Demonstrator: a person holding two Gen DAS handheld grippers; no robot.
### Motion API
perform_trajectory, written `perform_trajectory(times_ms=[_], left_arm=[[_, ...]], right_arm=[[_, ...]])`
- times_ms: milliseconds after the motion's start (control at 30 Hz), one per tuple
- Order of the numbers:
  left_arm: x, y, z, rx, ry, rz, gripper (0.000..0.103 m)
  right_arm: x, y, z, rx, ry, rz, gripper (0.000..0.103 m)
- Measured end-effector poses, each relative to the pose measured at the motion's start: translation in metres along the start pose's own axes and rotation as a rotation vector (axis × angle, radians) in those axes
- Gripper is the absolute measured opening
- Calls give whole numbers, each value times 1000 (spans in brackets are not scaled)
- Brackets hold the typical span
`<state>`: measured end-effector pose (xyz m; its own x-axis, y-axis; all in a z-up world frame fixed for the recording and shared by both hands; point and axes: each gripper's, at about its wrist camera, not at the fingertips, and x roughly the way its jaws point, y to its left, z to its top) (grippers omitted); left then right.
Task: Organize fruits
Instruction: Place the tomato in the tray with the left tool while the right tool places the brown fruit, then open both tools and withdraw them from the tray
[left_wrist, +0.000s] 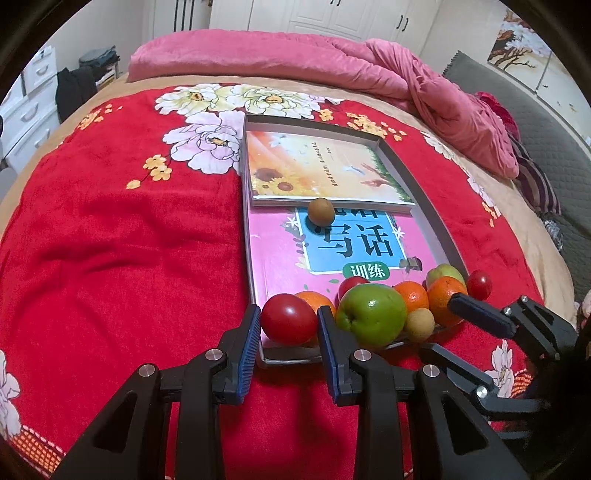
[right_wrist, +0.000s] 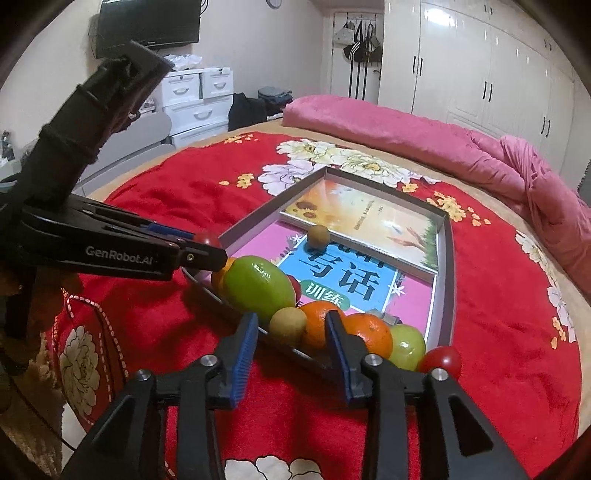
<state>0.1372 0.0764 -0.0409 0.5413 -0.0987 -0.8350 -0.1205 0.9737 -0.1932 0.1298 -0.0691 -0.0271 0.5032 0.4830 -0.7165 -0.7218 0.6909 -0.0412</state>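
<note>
Black gripper (left_wrist: 287, 334), blue pads (left_wrist: 248, 352), silver screws

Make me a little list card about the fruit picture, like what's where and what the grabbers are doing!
Place: red flowered blanket on a bed
Tray: holds two books
Fruit row: big green fruit, oranges, tomatoes, at the near tray edge
Alone: small brown fruit on the pink book
Left gripper: open around a red tomato
Right gripper: open, near the fruit row

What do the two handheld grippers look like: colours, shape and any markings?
Both are matte black plastic with angular, triangular cut-out linkages and silver round pivot bolts. The left gripper and right gripper have blue ribbed pads on the fingers. White "GenRobot.AI" lettering marks the left gripper's side in the right wrist view.
</note>
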Motion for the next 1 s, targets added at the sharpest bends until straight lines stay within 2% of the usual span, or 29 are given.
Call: perform_trajectory(times_ms=[100,200,333,400,433,567,667,733,833,1000], left_arm=[[0,0,-1,-1,2,-1,35],[1,-1,-2,-3,4,-1,42],[-2,0,-2,-9,0,-3,43],[-8,0,-3,-17,-14,-8,43],[-12,0,-2,-21,-23,-11,45],[-38,-5,-1,-42,-77,-16,70],[-57,-13,-2,-33,-98,-22,75],[-65,-18,-7,-37,-101,-17,77],[-75,-25,-17,-37,-102,26,78],[-85,-35,-41,-13,-89,37,80]], right_arm=[[-5,-1,0,9,-16,-2,49],[-9,-3,1,25,-26,-7,51],[-19,-8,1,54,-51,-18,66],[-25,-11,1,68,-64,-23,67],[-28,-12,1,76,-70,-28,68],[-43,-15,1,107,-95,-47,77],[-57,-15,-1,133,-124,-64,88],[-68,-14,-2,160,-149,-83,92],[-79,-14,-3,190,-161,-62,101],[-91,-16,-13,251,-145,-69,102]])
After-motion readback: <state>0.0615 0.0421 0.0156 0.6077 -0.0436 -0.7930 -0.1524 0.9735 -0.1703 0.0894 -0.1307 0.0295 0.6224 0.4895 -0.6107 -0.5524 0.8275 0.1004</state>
